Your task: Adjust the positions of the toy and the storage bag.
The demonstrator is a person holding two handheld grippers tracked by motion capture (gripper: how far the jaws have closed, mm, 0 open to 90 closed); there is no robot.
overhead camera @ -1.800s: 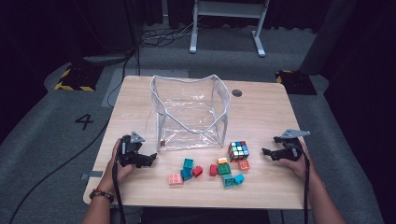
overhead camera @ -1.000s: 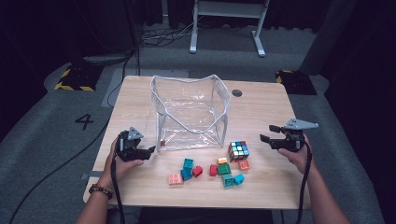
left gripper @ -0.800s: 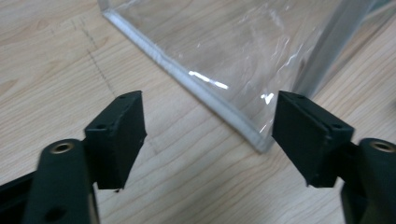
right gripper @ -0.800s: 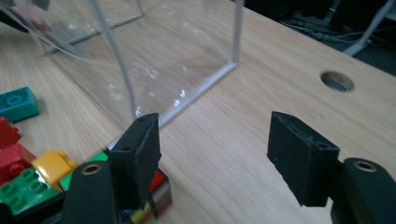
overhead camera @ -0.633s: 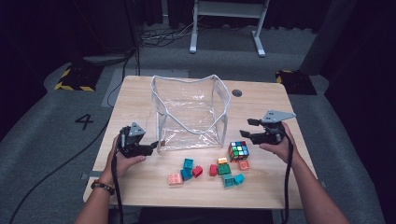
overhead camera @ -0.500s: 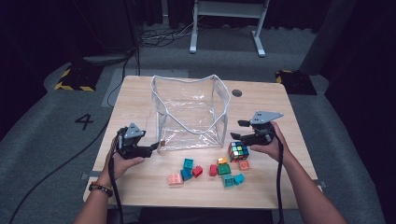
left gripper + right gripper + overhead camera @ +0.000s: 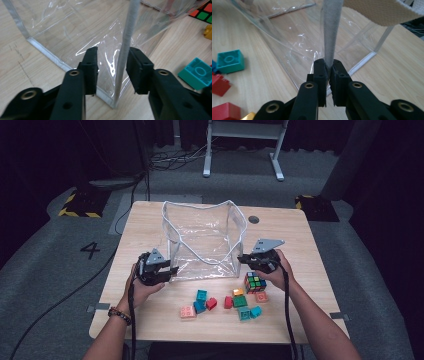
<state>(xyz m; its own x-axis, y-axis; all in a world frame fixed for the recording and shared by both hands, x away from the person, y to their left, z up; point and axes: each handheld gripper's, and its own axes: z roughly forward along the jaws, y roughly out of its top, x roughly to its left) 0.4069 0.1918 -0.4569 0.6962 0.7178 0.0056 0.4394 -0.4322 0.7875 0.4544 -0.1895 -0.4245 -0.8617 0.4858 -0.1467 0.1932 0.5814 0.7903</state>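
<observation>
A clear plastic bag with grey edge trim stands open at the table's middle. My left gripper is at the bag's front left corner. In the left gripper view it is open, its jaws on either side of the upright grey seam without pinching it. My right gripper is at the front right corner. In the right gripper view it is shut on that corner's grey seam. A Rubik's cube sits just under my right hand.
Several toy blocks lie in front of the bag: teal, pink, red, green. A teal block lies close to the left jaws. A dark round cap is set in the wooden table behind the bag.
My right gripper has come in from the table's right side to the bag's front right corner and shut on its seam. The left gripper has edged up to the front left corner.
</observation>
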